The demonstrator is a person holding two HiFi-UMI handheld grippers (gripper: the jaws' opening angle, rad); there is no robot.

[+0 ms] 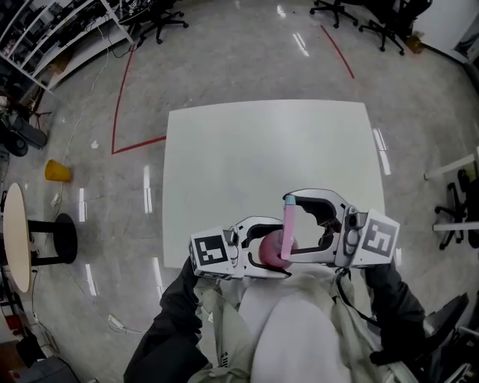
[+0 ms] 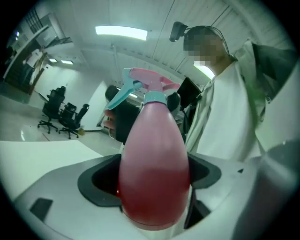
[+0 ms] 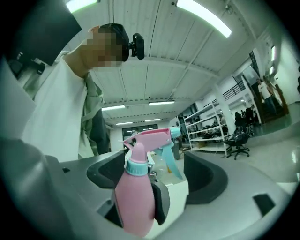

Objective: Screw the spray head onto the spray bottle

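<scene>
The spray bottle stands upright with its long axis vertical: both gripper views show the pink body below and the neck on top. It is held just in front of the person's chest, over the near edge of the table. The spray head sits on the neck above a teal collar. From the head view its long pink top runs away from the person, so the teal nozzle points out over the table. In the right gripper view the teal trigger hangs below the nozzle. The left gripper is clamped on the wide lower body of the bottle, with a dark pad against each side. The right gripper has its jaws wide apart around the neck and spray head. One pad is close to the bottle and the other is well clear of it. The table is white and square with nothing lying on it. It stands on a glossy grey floor marked with red lines. Office chairs and shelves stand along the far side. A small yellow thing lies on the floor near a round side table at the left. The base of the bottle is hidden by the left gripper. Whether the collar is screwed fully down cannot be made out.
</scene>
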